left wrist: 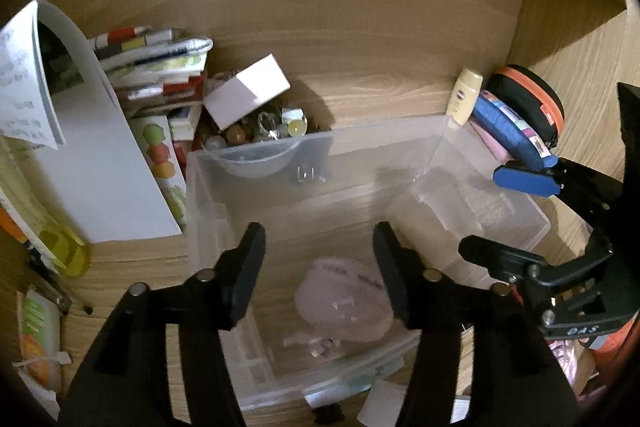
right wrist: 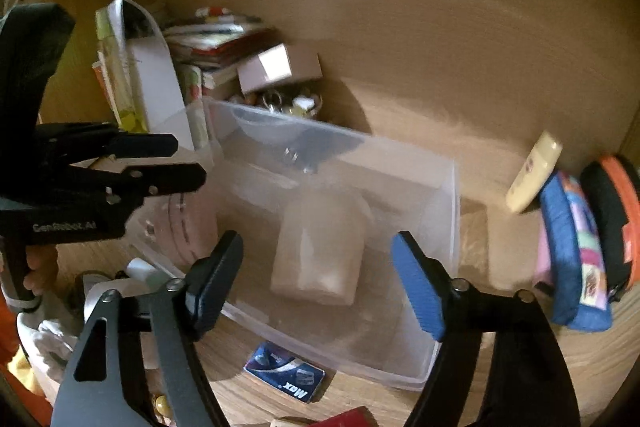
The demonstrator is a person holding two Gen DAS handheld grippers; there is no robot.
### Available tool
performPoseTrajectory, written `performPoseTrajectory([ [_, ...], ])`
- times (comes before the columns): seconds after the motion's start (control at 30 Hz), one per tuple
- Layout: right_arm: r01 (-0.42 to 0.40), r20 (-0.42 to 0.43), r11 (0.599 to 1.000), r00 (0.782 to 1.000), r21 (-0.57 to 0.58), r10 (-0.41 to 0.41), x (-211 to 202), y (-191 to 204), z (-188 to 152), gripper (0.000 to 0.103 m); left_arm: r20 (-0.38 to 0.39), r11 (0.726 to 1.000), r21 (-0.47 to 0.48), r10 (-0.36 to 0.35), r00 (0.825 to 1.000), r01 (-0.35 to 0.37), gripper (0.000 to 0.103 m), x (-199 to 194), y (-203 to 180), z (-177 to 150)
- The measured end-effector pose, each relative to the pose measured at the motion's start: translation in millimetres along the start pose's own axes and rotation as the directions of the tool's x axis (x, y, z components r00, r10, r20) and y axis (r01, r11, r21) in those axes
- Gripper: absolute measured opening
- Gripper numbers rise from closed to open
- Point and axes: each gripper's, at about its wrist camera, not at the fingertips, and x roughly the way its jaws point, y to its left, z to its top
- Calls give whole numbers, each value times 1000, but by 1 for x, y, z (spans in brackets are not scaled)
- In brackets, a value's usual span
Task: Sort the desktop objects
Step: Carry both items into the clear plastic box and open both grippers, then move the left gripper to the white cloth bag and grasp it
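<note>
A clear plastic bin stands on the wooden desk. Inside lie a pale pink pouch and a frosted white bottle. My left gripper is open and empty, above the bin's near left end over the pouch. My right gripper is open and empty, above the bin over the bottle; it also shows at the right of the left wrist view.
Books and papers pile at the left. A white box rests on a bowl of trinkets. A cream tube, a blue pouch and a black-orange case lean at the right. A blue Max box lies in front.
</note>
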Motion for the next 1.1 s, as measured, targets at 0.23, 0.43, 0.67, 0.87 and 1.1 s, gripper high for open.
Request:
performPoseTrajectory([
  [0.23, 21, 80, 1000, 997, -13, -20, -20, 5, 4, 76, 89, 999, -2, 37, 995, -37, 75, -21, -5, 1],
  [0.43, 77, 133, 997, 988, -18, -74, -43, 8, 4, 84, 152, 999, -30, 38, 988, -34, 92, -49, -7, -3],
  [0.67, 120, 177, 993, 977, -16, -115, -77, 17, -13, 101, 201, 995, -10, 95, 975, -95, 101, -94, -12, -14],
  [0.87, 119, 205, 992, 971, 33, -123, -107, 19, -30, 101, 198, 996, -6, 85, 977, -86, 102, -117, -17, -34],
  [1.1, 154, 197, 985, 966, 76, -167, -130, 20, -50, 101, 178, 997, -3, 75, 981, -76, 101, -140, -18, -67],
])
